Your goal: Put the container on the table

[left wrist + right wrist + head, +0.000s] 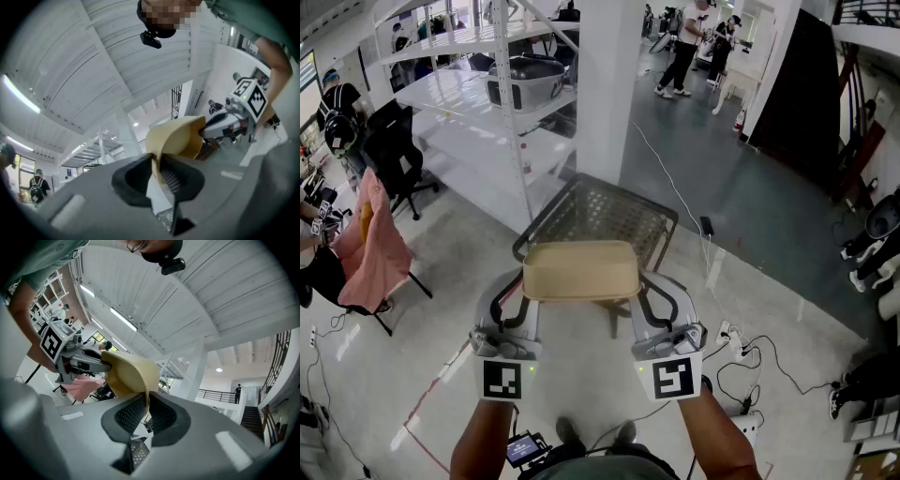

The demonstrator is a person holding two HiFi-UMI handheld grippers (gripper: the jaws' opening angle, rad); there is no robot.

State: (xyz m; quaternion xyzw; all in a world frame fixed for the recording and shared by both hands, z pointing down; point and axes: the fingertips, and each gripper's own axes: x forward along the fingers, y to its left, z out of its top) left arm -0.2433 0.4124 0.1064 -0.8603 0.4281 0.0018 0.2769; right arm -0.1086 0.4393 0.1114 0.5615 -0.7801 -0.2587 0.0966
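Observation:
A shallow beige plastic container [581, 270] hangs in the air, level, held from both ends. My left gripper [526, 285] is shut on its left rim and my right gripper [638, 287] on its right rim. In the left gripper view the thin beige rim [174, 138] runs between the two dark pads [176, 179], which press on it, and the right gripper [233, 116] shows at the far end. The right gripper view has the container [127, 374] pinched the same way, with the left gripper [71, 354] beyond it.
Directly below the container stands a metal mesh chair [602, 212]. White shelving [478, 112] with a grey case [526, 81] is at the back left, beside a white pillar [610, 84]. A pink cloth [371, 249] hangs at the left. Cables and a power strip [738, 341] lie on the floor at the right.

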